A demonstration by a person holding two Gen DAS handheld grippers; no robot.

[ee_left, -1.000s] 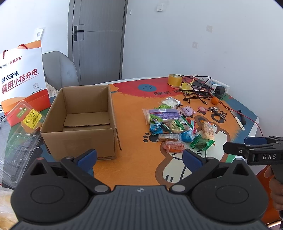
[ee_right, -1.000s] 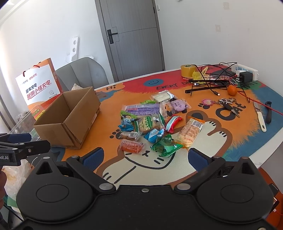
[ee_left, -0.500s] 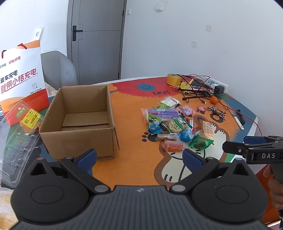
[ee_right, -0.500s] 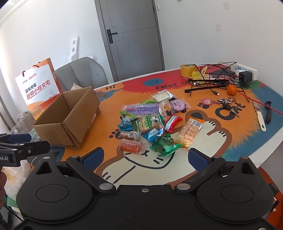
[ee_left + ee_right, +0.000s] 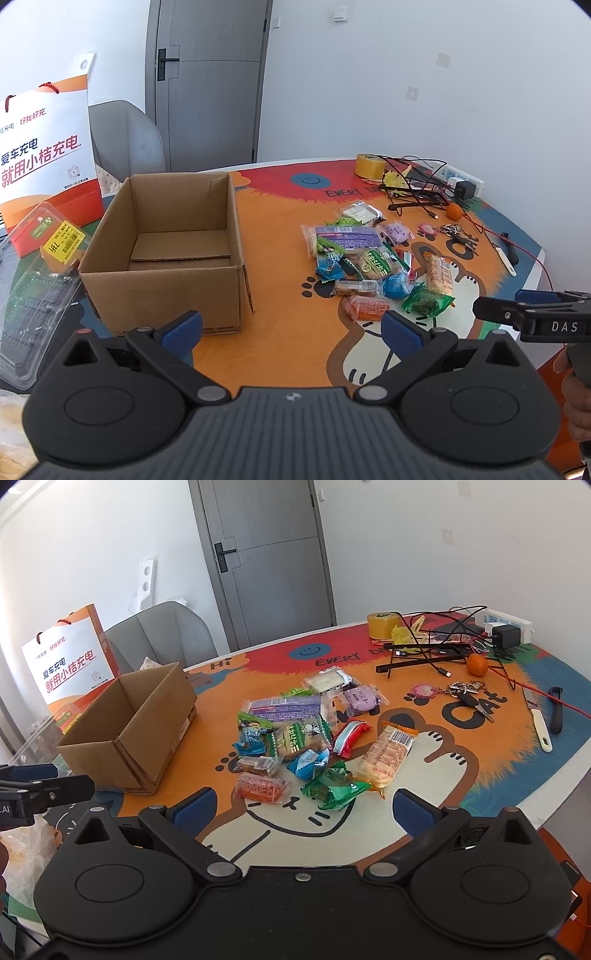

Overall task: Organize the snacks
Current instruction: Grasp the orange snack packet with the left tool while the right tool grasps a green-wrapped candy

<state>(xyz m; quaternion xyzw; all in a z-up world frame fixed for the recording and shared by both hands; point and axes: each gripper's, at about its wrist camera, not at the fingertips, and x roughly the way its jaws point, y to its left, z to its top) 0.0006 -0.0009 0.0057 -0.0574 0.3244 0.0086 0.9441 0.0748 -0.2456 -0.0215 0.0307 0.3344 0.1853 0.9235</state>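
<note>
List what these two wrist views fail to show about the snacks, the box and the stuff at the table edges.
- Snack pile: lower packets are overlapped by upper ones; label print is too small, both views.
- Cardboard box: its near floor is hidden by the front wall, left view; the right view shows barely any interior.
- Clear plastic container: cut off by the left view's edge.
- Right tool: cut off by the frame edge in the left view.
</note>
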